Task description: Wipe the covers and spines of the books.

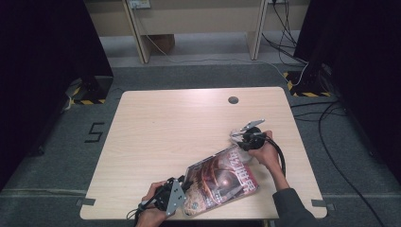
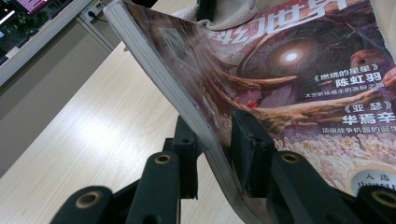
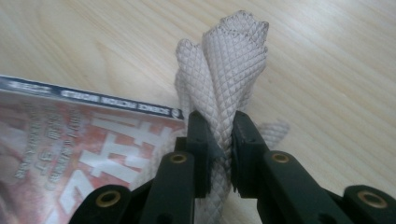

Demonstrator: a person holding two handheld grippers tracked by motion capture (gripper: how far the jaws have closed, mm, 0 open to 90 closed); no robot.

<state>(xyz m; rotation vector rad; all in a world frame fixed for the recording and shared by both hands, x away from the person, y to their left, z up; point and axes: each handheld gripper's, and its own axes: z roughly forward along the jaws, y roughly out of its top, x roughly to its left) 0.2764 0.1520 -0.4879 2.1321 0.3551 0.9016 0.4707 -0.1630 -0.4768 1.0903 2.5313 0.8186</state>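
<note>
pinching the magazine (image 2: 280, 93) by its edge, your left gripper (image 2: 217, 144) lifts that side off the table (image 1: 165, 127) near your edge. your right gripper (image 3: 219, 149) is clenched on a bunched white cloth (image 3: 229, 70) just beside the magazine's far corner.

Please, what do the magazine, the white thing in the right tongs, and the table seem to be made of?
The thin colourful magazine looks like paper with a glossy cover: light glints on it, and its stacked page edges bend. The white diamond-textured cloth seems a woven or quilted fabric, soft, since it bunches between the right tongs. The pale table shows wood grain, probably a smooth laminate.
</note>
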